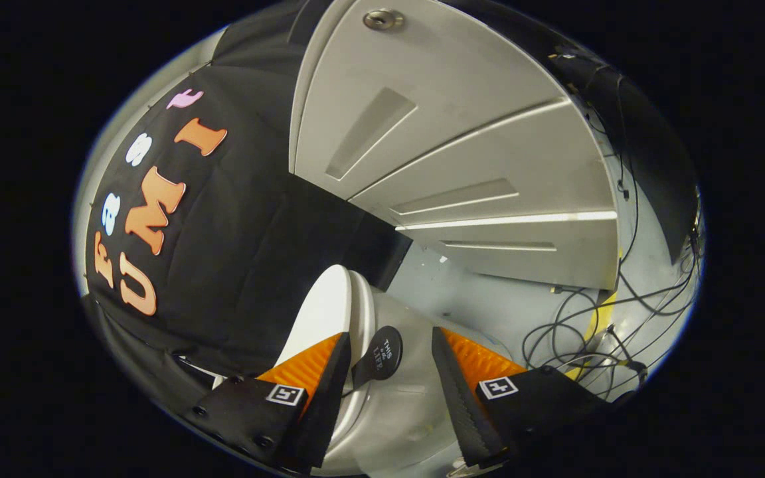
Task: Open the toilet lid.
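One toilet lid (326, 312), white and raised on edge at lower centre of the frame, is what we see first, a round black tag (380, 355) hanging beside it. Our gripper (389, 372) is spread open, touching nothing. Grey panelled doors (462, 166) fill upper right; cables (595, 332) trail lower right.

Gripper (389, 372) fingers stood apart around the lid tab (378, 355); loose cables (595, 332) cluttered the floor (489, 299) beyond, toilet (356, 372) close below
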Tool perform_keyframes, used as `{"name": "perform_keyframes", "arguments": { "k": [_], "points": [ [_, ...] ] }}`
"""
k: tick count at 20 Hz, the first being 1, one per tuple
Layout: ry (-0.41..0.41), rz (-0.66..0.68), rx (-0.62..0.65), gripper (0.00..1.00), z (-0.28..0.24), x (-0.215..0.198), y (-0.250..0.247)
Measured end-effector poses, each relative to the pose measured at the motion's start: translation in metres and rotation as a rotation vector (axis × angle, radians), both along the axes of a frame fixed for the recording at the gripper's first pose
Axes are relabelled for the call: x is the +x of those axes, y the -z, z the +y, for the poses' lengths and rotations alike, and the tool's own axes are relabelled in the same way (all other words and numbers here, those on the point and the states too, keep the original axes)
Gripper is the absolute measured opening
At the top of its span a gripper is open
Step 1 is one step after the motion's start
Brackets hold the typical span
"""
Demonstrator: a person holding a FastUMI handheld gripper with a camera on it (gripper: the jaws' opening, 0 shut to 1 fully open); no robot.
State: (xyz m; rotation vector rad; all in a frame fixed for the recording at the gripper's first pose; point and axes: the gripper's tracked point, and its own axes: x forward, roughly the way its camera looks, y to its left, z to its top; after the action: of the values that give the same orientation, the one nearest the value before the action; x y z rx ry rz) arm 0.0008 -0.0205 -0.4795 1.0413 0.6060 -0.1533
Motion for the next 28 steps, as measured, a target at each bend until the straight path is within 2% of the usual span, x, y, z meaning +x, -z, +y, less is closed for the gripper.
{"name": "perform_keyframes", "arguments": {
  "k": [2,4,5,9,10,11,13,14,18,21,28],
  "points": [
    [-0.004,-0.011,0.05,0.69,0.006,0.003,-0.001],
    [-0.005,-0.011,0.086,0.5,0.012,0.007,0.0],
    [-0.013,0.004,0.092,0.5,0.012,0.005,0.002],
    [0.014,0.013,0.126,0.24,0.014,0.006,-0.001],
    [0.016,0.007,0.137,0.24,0.012,0.009,-0.006],
    [0.016,0.022,0.131,0.14,0.013,0.008,-0.009],
    [-0.001,0.047,0.08,0.14,0.015,0.007,-0.016],
    [-0.014,0.043,0.058,0.08,0.017,0.007,-0.024],
    [-0.023,-0.012,0.027,0.08,0.02,0.019,-0.062],
    [0.001,-0.068,-0.045,0.08,0.02,0.036,-0.086],
    [-0.061,-0.12,-0.137,0.08,0.04,0.049,-0.146]
  ]
}}
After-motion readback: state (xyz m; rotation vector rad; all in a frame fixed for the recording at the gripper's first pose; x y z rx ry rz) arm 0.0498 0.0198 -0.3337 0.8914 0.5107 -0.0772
